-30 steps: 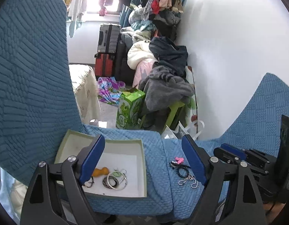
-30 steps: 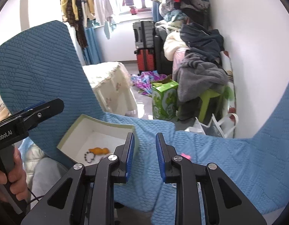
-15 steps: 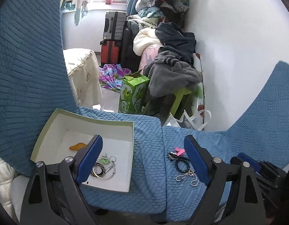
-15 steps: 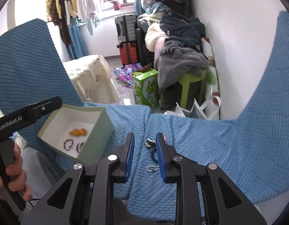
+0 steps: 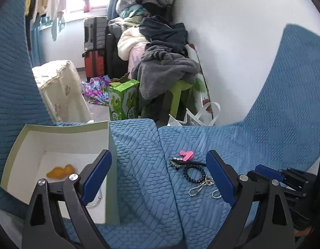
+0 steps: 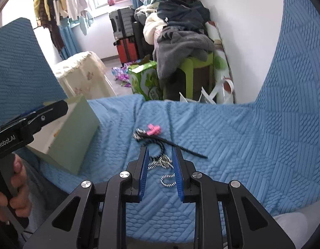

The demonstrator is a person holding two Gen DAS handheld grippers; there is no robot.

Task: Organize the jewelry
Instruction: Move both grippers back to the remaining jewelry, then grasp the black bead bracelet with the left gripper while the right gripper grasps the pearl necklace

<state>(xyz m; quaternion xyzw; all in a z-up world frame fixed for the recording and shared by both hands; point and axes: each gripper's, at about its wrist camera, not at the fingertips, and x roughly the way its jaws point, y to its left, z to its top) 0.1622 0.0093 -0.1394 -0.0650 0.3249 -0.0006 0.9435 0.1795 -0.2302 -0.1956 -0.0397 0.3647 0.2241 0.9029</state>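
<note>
- Left wrist view: left gripper (image 5: 157,176) with fingers spread wide, holding nothing. It hangs over the blue sofa (image 5: 139,166), between the box (image 5: 62,126) on its left and the loose jewelry on its right.
- Box sits open on the sofa seat; an orange piece (image 5: 60,171) lies on its white floor, and a ring-like wire shows just behind the left finger (image 5: 96,173), partly hidden.
- Loose pile on the next cushion: pink clip (image 5: 186,154), black hair stick (image 5: 189,162), dark bead bracelet (image 5: 194,172), ball chain (image 5: 201,186). All touching or just beside each other.
- Against the earlier frames, this view has tipped down and the pile sits nearer the middle; fingers as wide as before.
- Right wrist view: right gripper (image 6: 161,166) low over the pile, fingers parted a moderate gap and empty; the ball chain (image 6: 162,162) lies between them, bracelet (image 6: 160,149) just ahead.
- Half a second ago these fingers were nearly shut and further back from the pile; now opened and brought right down to it.
- Step in hand, by my reading: picking the next piece, most likely the chain, for the box.
- Next move calls for pressing down into the soft cover and closing on the chain alone; the bracelet lies against it and may snag or come along.
- Then carry left over the box wall (image 6: 74,132).
</note>
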